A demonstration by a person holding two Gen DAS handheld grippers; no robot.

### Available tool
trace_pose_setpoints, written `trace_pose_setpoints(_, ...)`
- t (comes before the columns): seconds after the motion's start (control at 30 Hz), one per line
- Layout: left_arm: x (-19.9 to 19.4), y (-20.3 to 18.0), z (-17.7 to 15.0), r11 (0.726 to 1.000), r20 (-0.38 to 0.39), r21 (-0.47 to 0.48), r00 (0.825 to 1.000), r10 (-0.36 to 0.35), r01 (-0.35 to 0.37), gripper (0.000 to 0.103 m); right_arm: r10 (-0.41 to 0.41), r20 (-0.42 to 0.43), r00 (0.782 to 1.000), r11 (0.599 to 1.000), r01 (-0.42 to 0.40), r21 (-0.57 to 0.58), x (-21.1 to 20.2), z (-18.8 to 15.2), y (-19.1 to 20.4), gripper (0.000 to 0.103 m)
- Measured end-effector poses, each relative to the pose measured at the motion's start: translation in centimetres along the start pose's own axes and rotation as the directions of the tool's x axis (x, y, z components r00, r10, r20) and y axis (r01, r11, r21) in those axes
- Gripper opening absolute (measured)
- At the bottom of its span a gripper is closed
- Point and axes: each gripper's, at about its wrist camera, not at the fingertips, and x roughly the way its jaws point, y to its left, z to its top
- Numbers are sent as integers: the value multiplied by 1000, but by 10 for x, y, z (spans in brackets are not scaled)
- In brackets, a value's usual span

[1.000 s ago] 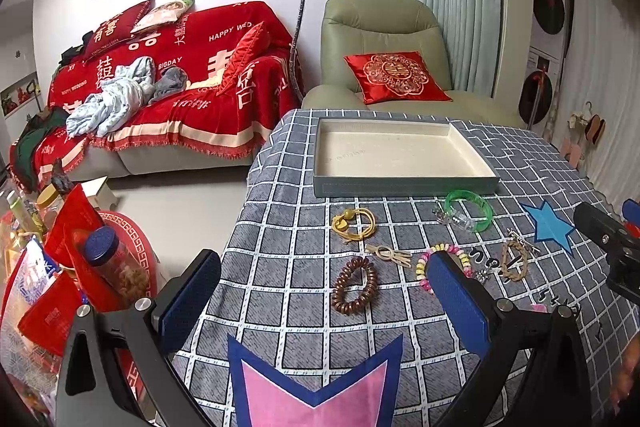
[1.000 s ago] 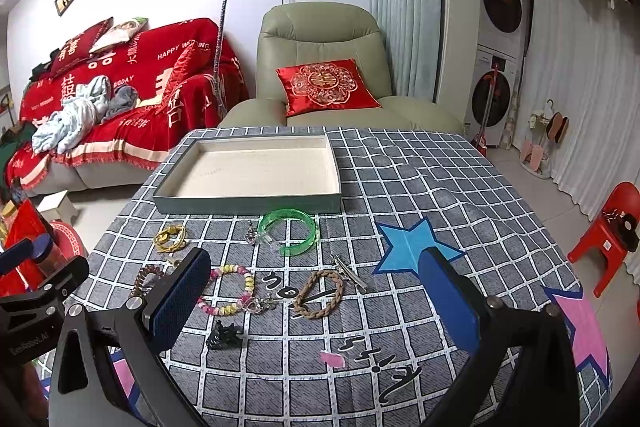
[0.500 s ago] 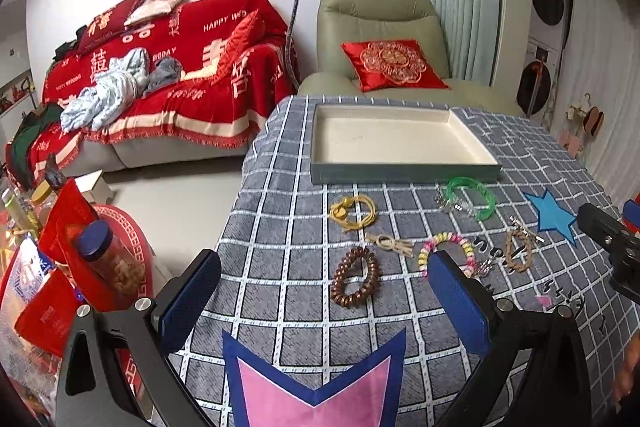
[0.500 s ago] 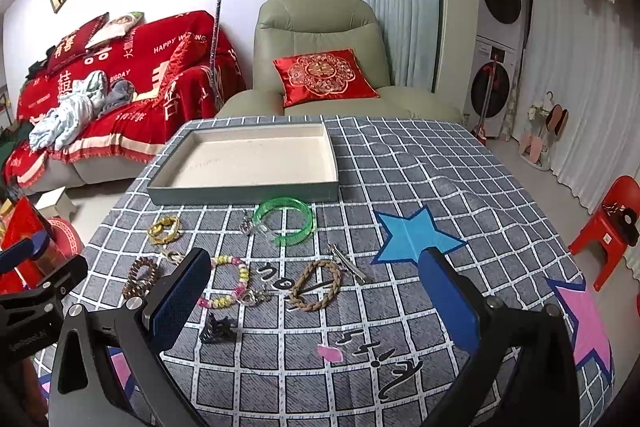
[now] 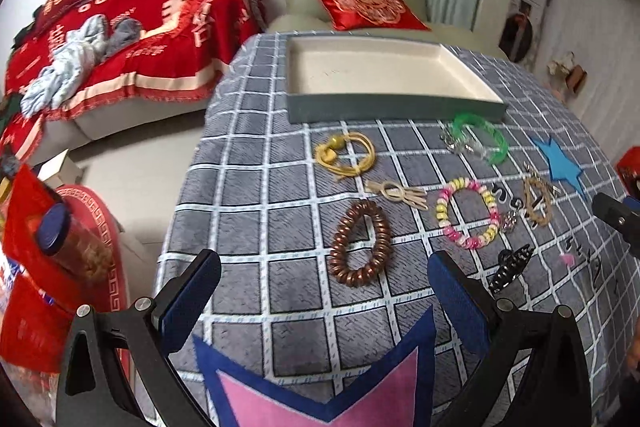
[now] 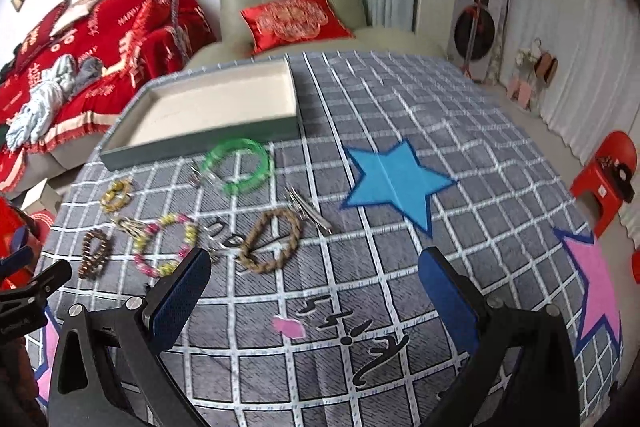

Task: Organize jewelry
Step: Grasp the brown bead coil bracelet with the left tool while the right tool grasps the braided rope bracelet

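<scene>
While both grippers hover with jaws spread wide and empty, jewelry lies loose on the checked cloth [image 5: 248, 227].
From left: left gripper [image 5: 324, 291], brown bead bracelet [image 5: 360, 243], pink-yellow bracelet [image 5: 468, 213], green bangle [image 6: 238, 166] beside the tray [image 6: 208, 143], braided bracelet [image 6: 272, 241], right gripper [image 6: 314, 291].

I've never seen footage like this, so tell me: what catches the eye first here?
Probably the scatter of jewelry on the checked tablecloth: a green bangle beside the empty tray, a pink-and-yellow bead bracelet and a brown bead bracelet nearer the camera. Both the left gripper and right gripper hover open above the table, holding nothing.
</scene>
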Motion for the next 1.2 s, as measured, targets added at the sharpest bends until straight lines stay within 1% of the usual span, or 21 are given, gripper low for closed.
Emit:
trace_pose_setpoints(0.13,14,-3,5,999,-25,35,1000,3,-2,103,13,-75,997,999,-10,39,22,-2,-5,103)
trace_pose_setpoints(0.2,18,-3,8,999,-31,44,1000,-4,5,103,19,-97,995,998,-13,63,29,-2,-7,103)
trace_pose_setpoints(0.3,24,0,11,999,-40,43,999,-10,12,103,43,-98,994,996,-34,86,36,1,-6,102)
trace_pose_setpoints(0.43,30,0,12,999,-54,49,998,-17,20,103,56,-100,993,998,-52,43,44,8,8,97)
trace_pose_setpoints(0.47,32,-2,12,998,-57,56,998,-20,23,103,58,-108,992,998,-55,32,48,9,12,91)
trace_pose_setpoints(0.5,33,-2,13,998,-58,62,998,-20,23,103,61,-118,991,998,-58,26,51,10,15,83)
trace_pose_setpoints(0.57,35,-6,13,997,-61,76,998,-23,27,103,68,-143,987,998,-64,27,59,13,20,75)
trace_pose_setpoints(0.73,41,-9,14,996,-72,82,997,-31,37,103,75,-174,982,997,-71,27,72,16,29,70)
trace_pose_setpoints(0.8,44,-10,14,995,-89,88,996,-29,37,103,65,-185,980,998,-64,13,76,17,34,60)
trace_pose_setpoints(0.83,46,-10,14,996,-95,86,995,-29,37,103,56,-198,979,998,-56,3,80,17,37,58)
trace_pose_setpoints(0.87,47,-9,13,996,-98,84,995,-33,41,102,40,-209,977,999,-43,-7,84,17,40,57)
trace_pose_setpoints(0.93,48,-9,12,995,-103,84,994,-41,50,98,8,-203,979,999,-15,-35,85,16,46,56)
trace_pose_setpoints(1.0,48,-10,12,995,-101,83,994,-48,56,97,-5,-202,979,999,-4,-44,85,16,48,56)
trace_pose_setpoints(1.03,48,-10,11,994,-99,83,994,-55,64,91,-6,-204,979,999,-3,-44,84,16,48,55)
trace_pose_setpoints(1.07,47,-11,11,993,-96,82,993,-75,83,81,-10,-205,979,999,0,-46,84,16,48,47)
trace_pose_setpoints(1.1,46,-13,11,991,-95,83,991,-94,102,76,-7,-203,979,999,-3,-48,82,16,48,34)
trace_pose_setpoints(1.13,45,-15,11,990,-91,90,991,-98,106,63,-4,-203,979,999,-6,-50,81,15,49,26)
trace_pose_setpoints(1.17,44,-18,11,988,-85,105,991,-105,114,48,-3,-204,979,999,-8,-50,80,15,49,13)
trace_pose_setpoints(1.2,43,-20,11,986,-85,113,990,-110,120,48,2,-207,978,999,-12,-47,79,14,48,12)
